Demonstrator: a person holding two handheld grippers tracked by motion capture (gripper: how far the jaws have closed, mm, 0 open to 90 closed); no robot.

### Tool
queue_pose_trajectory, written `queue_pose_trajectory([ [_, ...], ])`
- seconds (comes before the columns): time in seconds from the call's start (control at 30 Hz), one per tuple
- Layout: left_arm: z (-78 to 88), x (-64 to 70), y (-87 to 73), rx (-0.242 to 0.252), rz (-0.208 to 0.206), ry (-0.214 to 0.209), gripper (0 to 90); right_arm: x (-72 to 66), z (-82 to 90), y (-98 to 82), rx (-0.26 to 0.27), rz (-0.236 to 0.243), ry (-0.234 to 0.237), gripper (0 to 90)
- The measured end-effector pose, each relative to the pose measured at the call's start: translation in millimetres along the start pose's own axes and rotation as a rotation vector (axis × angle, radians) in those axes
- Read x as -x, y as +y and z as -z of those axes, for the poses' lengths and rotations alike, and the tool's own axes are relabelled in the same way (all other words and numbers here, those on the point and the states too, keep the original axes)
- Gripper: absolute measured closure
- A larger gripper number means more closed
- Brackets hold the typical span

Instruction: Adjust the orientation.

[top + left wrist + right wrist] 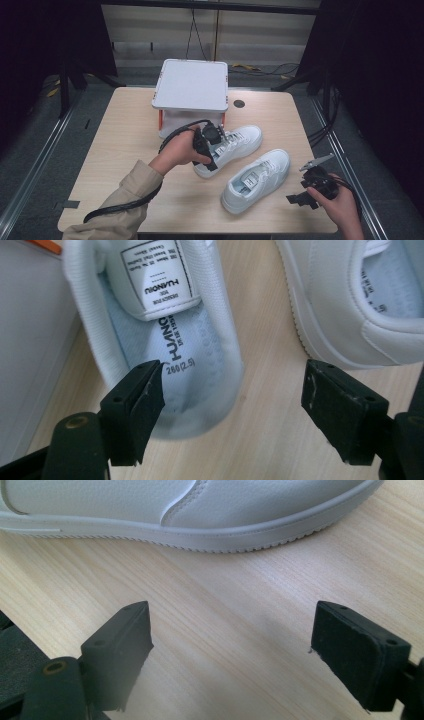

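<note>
Left claw (pixel 232 405) is hovering right over the heel end of the far shoe (pixel 231 146), jaws spread wide and gripping nothing, with one jaw just above the insole and the other out over bare desk (pixel 125 150) between the two shoes. That far shoe sits mid-desk, just in front of the white box (pixel 191 92), toe pointing far-right. The near shoe (pixel 257 179) lies just beside it, a bit nearer and to the right, same heading. Right claw (pixel 309 196) hangs off at the near-right corner of the desk, jaws also spread and holding nothing, looking along the wood at the sidewall and sole of the near shoe (well apart from it, not touching). My guess is the left one is about to pinch the heel collar. What could go wrong: the collar is soft padded fabric, so a shallow bite could slip off once the shoe's weight comes on it, and the toe would droop or swing. The outer jaw has the neighbouring shoe close by too, so closing or lifting carelessly might nudge it out of line. The box is close on the far side, so a swing that way could knock it. Count: two white shoes, one box, two claws.
</note>
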State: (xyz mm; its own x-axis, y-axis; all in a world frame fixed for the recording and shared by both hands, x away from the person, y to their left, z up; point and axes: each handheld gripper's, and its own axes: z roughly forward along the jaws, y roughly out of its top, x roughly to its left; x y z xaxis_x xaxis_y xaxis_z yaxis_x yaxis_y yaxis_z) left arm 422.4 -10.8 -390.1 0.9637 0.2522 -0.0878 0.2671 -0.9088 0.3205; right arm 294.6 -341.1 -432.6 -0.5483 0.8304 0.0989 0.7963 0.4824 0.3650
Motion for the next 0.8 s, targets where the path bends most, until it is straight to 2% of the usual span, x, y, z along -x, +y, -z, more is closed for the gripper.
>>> queue_pose_trajectory([
  [0.17,-20.3,-3.9,5.4,-0.044,-0.017,-0.013,30.4,-2.0,-0.2,1.4,0.000,0.006,0.000,15.8],
  [0.2,-23.8,-5.3,5.3,-0.041,-0.013,-0.019,36.3,-3.6,-1.1,2.5,-0.003,0.011,0.007,15.8],
  [0.23,-25.6,-6.9,5.1,-0.037,-0.010,-0.022,36.3,-3.6,-1.1,2.5,-0.003,0.011,0.007,15.8],
  [0.3,-29.4,-9.2,3.9,-0.053,0.025,-0.031,48.8,-3.7,-1.4,2.9,-0.003,0.014,0.008,15.8],
  [0.33,-30.2,-9.7,3.3,-0.063,0.016,-0.025,49.3,-3.1,-1.5,2.8,0.000,0.012,0.005,15.8],
  [0.37,-30.6,-9.8,2.7,-0.081,0.023,-0.027,57.0,-2.5,-1.3,2.4,-0.001,0.008,0.002,15.8],
  [0.4,-31.5,-9.9,2.2,-0.087,0.017,-0.019,60.0,-1.6,-1.3,1.9,0.000,0.006,0.003,15.8],
  [0.57,-33.9,-10.2,1.4,-0.083,0.022,-0.030,62.8,-1.0,1.4,0.9,0.011,0.003,-0.001,15.8],
  [0.6,-35.3,-9.2,0.9,-0.082,0.012,-0.029,65.3,-1.2,1.7,1.0,0.012,0.005,-0.002,15.8],
  [0.67,-36.5,-7.8,0.5,-0.084,-0.016,-0.013,65.4,-2.5,1.8,1.5,0.011,0.003,-0.001,15.8],
  [0.8,-37.5,-5.3,-0.3,-0.080,-0.018,0.007,66.1,-3.7,-0.5,2.8,0.005,0.012,0.002,15.8],
])
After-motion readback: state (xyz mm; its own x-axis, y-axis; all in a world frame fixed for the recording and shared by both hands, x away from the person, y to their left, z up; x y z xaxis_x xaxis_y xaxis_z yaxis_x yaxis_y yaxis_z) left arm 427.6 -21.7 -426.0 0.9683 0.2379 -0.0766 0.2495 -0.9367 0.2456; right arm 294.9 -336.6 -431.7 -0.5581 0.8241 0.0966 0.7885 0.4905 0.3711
